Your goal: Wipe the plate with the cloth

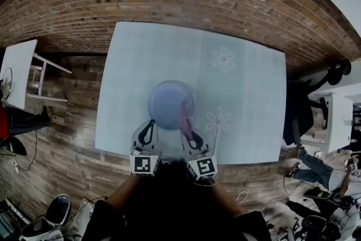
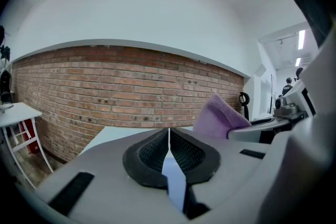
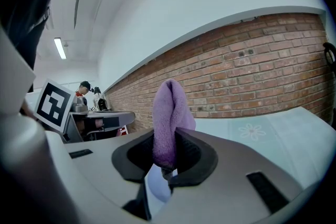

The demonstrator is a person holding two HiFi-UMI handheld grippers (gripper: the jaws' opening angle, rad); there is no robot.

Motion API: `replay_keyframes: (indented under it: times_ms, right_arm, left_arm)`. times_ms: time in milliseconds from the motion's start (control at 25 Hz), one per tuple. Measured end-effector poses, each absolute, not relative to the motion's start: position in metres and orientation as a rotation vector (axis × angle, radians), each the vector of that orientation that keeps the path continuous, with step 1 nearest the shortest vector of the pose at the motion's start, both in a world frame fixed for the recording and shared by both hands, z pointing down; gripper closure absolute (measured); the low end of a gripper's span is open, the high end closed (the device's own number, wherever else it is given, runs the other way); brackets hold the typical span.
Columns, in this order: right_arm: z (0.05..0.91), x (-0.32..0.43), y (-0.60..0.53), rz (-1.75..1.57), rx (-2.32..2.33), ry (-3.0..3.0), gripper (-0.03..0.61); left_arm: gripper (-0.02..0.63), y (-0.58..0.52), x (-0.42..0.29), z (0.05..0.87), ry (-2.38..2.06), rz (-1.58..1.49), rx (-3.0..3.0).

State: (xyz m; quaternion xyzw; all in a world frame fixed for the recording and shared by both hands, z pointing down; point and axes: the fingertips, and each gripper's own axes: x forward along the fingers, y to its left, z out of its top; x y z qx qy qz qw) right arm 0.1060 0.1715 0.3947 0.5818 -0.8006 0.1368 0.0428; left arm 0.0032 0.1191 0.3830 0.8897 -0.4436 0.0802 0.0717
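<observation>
Plate (image 1: pixel 169 103) lies just below centre of the table (image 1: pixel 254 121), with both claws at its near rim. Right claw (image 3: pixel 167 150) is clamped on the purple cloth (image 3: pixel 169 107), which stands up out of the pads in a folded peak. From overhead the cloth shows at the plate's lower right edge, touching or just above it, I can't say which. Left claw (image 2: pixel 169 140) is closed to a hairline, only a thin pale sliver in the seam. It lies at the plate's lower left rim, and whether it nips that rim I cannot tell. My reading: cloth in hand, wiping barely begun or about to begin, and most of the plate's face not yet covered.
</observation>
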Motion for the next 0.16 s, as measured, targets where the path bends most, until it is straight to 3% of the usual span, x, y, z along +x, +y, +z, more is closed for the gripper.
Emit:
replay_keyframes:
  times_ms: [160]
  right_arm:
    - [0.3941, 0.1090, 0.1734, 0.410, 1.768, -2.457, 0.500]
  left_arm:
    - [0.574, 0.1173, 0.0089, 0.3738, -1.350, 0.201, 2.651]
